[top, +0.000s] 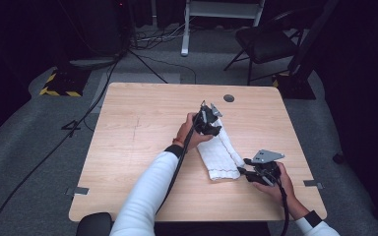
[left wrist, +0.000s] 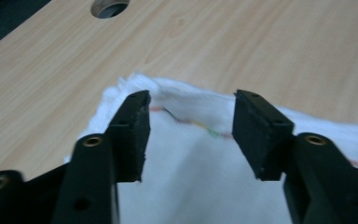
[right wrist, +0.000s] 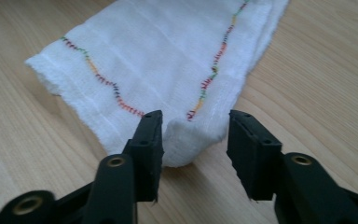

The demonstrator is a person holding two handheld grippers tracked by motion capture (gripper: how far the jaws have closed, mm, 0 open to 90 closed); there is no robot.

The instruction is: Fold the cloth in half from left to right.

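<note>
White folded cloth point(top: 221, 155) lies flat on wooden surface point(top: 138, 142), between both tools. Left tool point(left wrist: 191, 135) open over its far end; right tool point(right wrist: 193, 149) open, near corner between jaws, not pinched.

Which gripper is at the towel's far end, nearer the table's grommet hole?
The left gripper: it sits at the far end of the white towel, closer to the grommet hole. The right gripper is at the near corner.

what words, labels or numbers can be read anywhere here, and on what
None: no readable text in any view.
The white cloth bears only multicoloured zigzag stitching, no letters.
The wooden table and both grippers carry no legible marks.
</note>
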